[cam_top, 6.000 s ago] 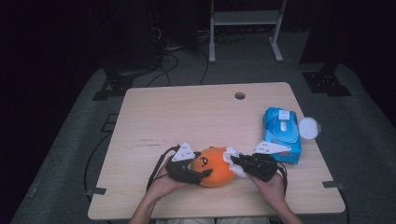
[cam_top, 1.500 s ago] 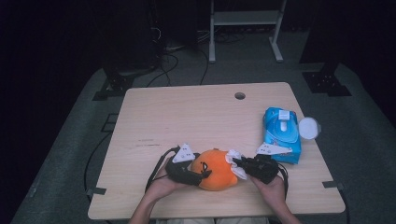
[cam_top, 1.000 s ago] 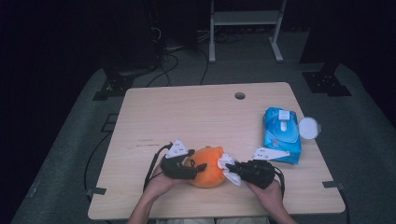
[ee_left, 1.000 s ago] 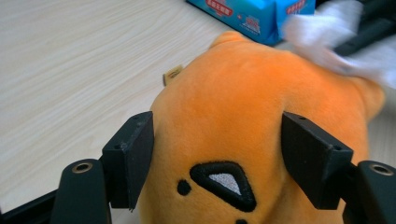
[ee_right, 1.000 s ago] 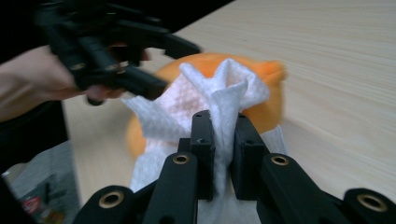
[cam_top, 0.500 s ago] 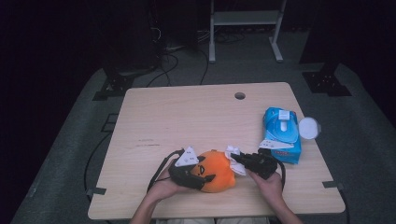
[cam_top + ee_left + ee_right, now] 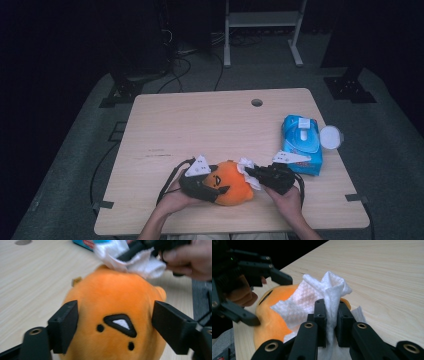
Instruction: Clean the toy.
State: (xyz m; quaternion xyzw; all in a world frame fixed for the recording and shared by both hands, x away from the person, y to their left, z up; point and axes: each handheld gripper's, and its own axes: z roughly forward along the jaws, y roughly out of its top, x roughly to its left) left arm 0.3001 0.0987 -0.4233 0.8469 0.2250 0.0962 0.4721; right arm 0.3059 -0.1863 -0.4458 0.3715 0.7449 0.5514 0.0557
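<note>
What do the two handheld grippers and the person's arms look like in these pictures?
Both the left gripper and the right gripper are black, each with two blocky matte jaws, brass-coloured pivot rings, a pale grey three-cornered plate on top and a trailing black cable. The person's forearms are bare, with no sleeves in sight.

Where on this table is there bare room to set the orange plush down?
Bare table: the far half up to the hole, and the left side. Crowded: the near edge, with the orange plush between both tools, and the right, with the blue wipes pack.
</note>
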